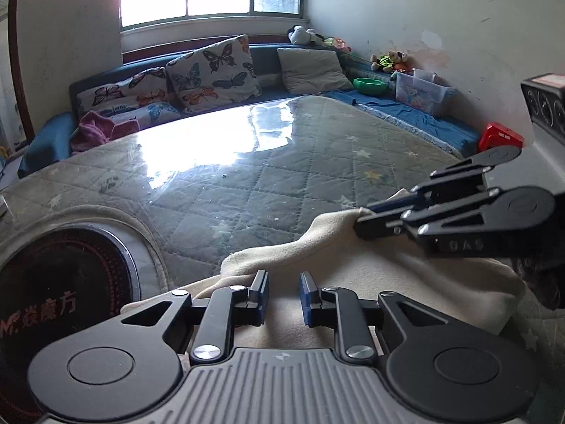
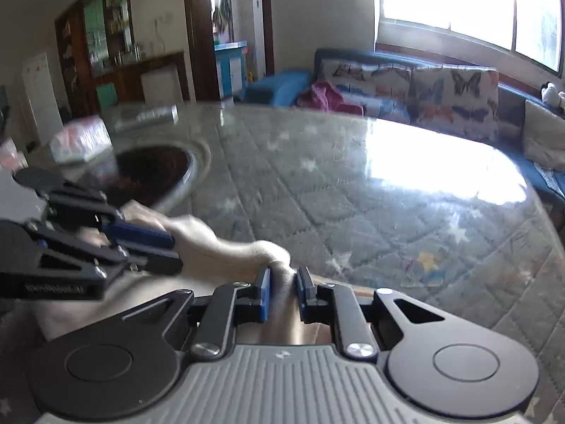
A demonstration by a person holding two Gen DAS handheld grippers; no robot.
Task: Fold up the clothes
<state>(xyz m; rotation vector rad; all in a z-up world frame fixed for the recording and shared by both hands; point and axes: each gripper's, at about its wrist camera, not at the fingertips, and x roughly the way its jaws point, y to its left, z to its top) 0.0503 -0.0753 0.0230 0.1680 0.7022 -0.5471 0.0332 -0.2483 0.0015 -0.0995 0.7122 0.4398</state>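
Slippage is the main risk here. Cream cloth (image 1: 353,275) lies bunched at near edge of the glass-topped table (image 1: 265,162), over the quilted cover, and both grippers work its top edge.

Right gripper (image 2: 282,291): jaws narrow, pinching a raised ridge of the cloth between the blue pads; in the left-wrist view its tips clamp a cloth corner. Bite looks shallow, so a quick pull could tug the fabric out & drop the fold.

Left gripper (image 1: 282,295): jaws narrow with a gap; cloth sits below and behind them, and in its own view nothing clearly sits between the pads. In the right-wrist view its tips meet the cloth edge, but blur hides whether it's gripped, so can't tell.

Other risks, my judgement:
- one-sided grip = skewed, lopsided fold
- grippers are close together, could knock each other
- smooth glass lets the whole piece slide instead of folding
- round black inset (image 1: 67,282) at left could snag a dragged edge

Writing: red "Mr." plus Chinese characters on the black inset; embossed marks on right gripper body, not readable w/ confidence.
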